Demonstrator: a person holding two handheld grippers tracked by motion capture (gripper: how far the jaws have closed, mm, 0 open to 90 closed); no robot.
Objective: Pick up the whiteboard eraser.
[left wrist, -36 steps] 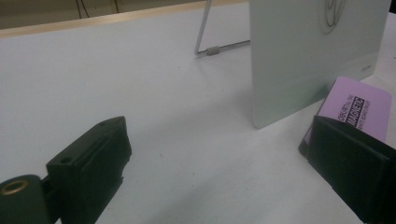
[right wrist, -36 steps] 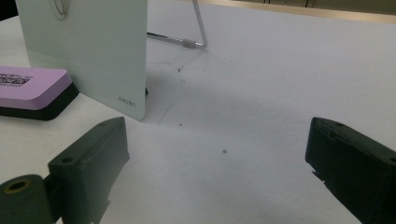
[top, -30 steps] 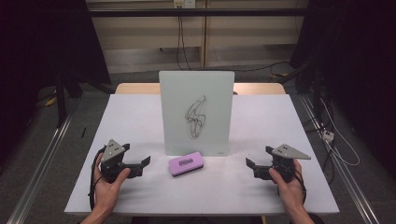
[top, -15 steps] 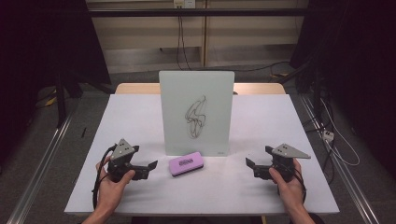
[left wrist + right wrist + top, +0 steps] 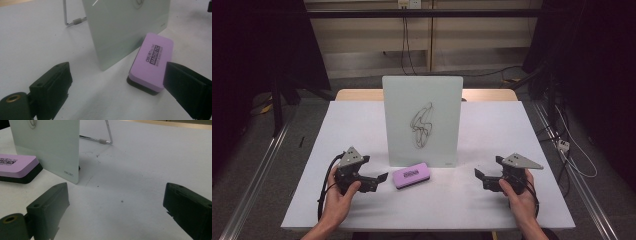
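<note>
While the upright whiteboard (image 5: 422, 121) stands mid-tabletop (image 5: 337, 130) on its wire stand (image 5: 72, 21), the purple eraser (image 5: 410, 176) lies flat just in front of the board's lower edge, close to it and a bit toward its left corner. Black felt base down, printed top up; the gripper views show it near the board's foot, contact not clear. Board carries a dark scribble (image 5: 422, 125) near its centre.

Left gripper (image 5: 379, 178) sits left of the eraser, low over the tabletop, pointing at it; a hand (image 5: 339, 200) holds it from below. Its fingers (image 5: 51, 86) stand wide apart, having eased in slightly just now, nothing between them but bare tabletop. In the left gripper view the eraser lies just ahead of the right-hand finger, tip overlapping the eraser's near end, not gripped.

Right gripper (image 5: 479, 176) sits right of the board, well apart from the eraser, pointing toward the board's right lower corner. Its fingers (image 5: 48, 205) are spread wide, holding nothing, only tabletop between. Person's hand (image 5: 517, 192) wraps its body. Cables trail back from both grippers.
</note>
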